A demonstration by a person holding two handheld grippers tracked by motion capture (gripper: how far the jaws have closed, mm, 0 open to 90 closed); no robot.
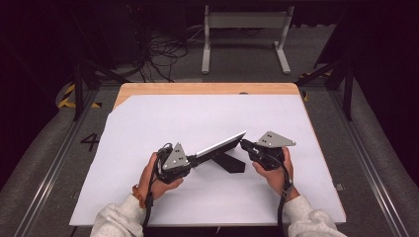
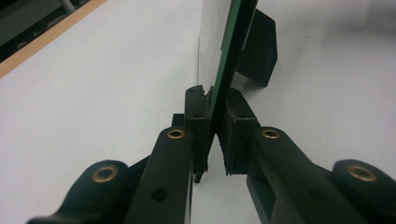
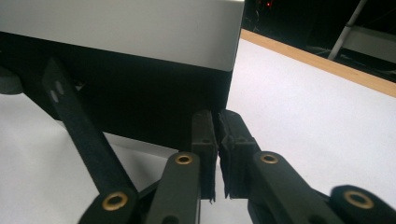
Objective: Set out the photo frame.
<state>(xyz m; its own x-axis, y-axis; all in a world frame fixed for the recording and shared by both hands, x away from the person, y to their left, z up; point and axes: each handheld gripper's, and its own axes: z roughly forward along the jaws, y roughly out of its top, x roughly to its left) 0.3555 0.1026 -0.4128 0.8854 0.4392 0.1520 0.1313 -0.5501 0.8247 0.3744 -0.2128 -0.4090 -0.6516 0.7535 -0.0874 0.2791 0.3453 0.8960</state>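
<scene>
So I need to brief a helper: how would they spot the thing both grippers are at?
On the white sheet covering the wooden table, look between the left gripper and the right gripper. It is the thin flat panel standing on edge, propped by a black stand: pale face, dark back.

Your wooden table (image 1: 207, 89) carries a large white sheet (image 1: 197, 118) that covers nearly all of it; bare wood shows along the far edge and the far-left corner. On the sheet, the black foot (image 1: 231, 162) of the flat panel (image 1: 221, 144) rests near the middle, toward your side.
</scene>
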